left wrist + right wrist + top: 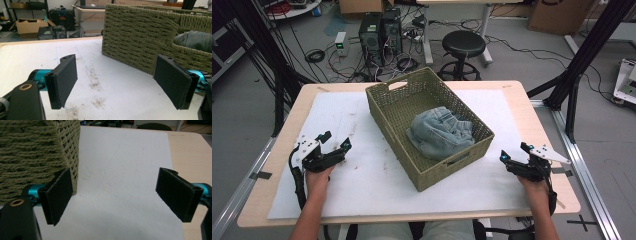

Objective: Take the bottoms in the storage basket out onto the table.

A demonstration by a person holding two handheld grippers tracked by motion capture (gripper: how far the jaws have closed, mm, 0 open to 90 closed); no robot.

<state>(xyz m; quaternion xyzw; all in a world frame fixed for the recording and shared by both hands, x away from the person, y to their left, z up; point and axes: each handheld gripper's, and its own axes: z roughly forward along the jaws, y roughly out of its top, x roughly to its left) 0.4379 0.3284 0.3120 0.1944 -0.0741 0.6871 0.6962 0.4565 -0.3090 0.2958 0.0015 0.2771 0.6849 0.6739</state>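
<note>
The jeans [440, 132] lie bunched inside the basket [384, 117] at bench centre. Soft, limp and light by the look; best pinched at a raised fold near the waistband. Left tool [333, 142], near the bench's left edge, stands wide and empty. Right tool [514, 152], near the right edge, likewise.

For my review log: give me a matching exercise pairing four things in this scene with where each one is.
1 jeans
2 basket
3 left gripper
4 stool

a on the floor beyond the table
b mid-table, on the white mat
c bundled inside the basket
d open, over the mat left of the basket

Pairs: 1-c, 2-b, 3-d, 4-a
</note>
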